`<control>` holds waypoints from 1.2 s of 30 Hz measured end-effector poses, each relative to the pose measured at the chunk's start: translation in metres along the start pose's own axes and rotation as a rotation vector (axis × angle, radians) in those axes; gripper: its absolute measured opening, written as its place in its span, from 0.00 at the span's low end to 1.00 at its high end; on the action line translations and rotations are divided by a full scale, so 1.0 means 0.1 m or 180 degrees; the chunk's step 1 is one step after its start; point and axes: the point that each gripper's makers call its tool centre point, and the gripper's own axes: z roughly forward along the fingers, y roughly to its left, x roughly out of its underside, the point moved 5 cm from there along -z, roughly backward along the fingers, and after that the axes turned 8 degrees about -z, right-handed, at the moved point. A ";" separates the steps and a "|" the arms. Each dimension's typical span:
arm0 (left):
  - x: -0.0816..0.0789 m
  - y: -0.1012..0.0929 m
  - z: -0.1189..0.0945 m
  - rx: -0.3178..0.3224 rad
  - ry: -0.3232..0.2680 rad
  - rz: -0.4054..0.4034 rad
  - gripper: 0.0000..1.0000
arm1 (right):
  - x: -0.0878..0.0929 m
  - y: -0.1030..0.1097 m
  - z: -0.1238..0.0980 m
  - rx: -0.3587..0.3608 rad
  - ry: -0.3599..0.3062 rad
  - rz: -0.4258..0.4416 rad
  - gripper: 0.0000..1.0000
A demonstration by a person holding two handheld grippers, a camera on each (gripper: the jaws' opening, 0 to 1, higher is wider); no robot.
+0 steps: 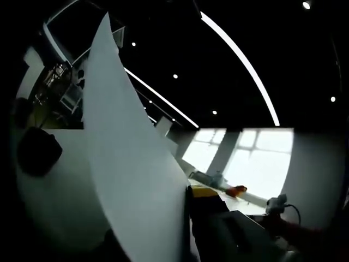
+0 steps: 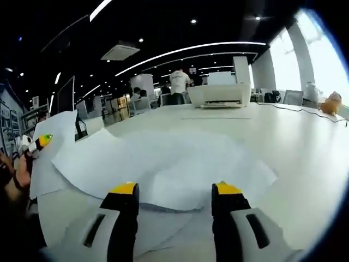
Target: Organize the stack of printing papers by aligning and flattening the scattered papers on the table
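Note:
Several white sheets of printing paper (image 2: 163,158) lie loosely overlapped and a little buckled on the white table (image 2: 283,131). My right gripper (image 2: 174,191) hovers low over their near edge, open, its yellow-tipped jaws wide apart with nothing between them. One sheet (image 1: 125,164) stands lifted and curved, and my left gripper (image 1: 188,192) is shut on its edge. One yellow fingertip (image 1: 204,191) shows beside the paper; the other is hidden behind it. In the right gripper view the left gripper (image 2: 42,141) holds that raised sheet (image 2: 54,158) at the far left, a hand behind it.
A white printer (image 2: 221,94) stands at the table's far end, with people (image 2: 177,83) behind it. A cable and an orange object (image 2: 331,102) lie at the far right near bright windows. A dark round object (image 1: 38,150) sits beyond the lifted sheet.

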 end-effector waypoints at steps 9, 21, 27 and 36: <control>0.01 0.00 0.01 0.0000 0.0010 0.0022 0.07 | 0.01 0.02 0.00 0.0077 0.0075 -0.0173 0.41; 0.01 -0.01 0.01 0.0006 0.0015 0.0017 0.07 | 0.01 -0.06 -0.03 0.0200 0.0066 -0.0351 0.15; 0.00 0.04 0.01 0.0003 0.0020 0.0014 0.07 | -0.01 -0.07 -0.04 0.0153 0.0007 -0.0257 0.00; 0.00 0.07 0.02 -0.0002 0.0031 0.0023 0.07 | -0.10 -0.01 -0.07 0.0046 -0.0248 -0.0084 0.09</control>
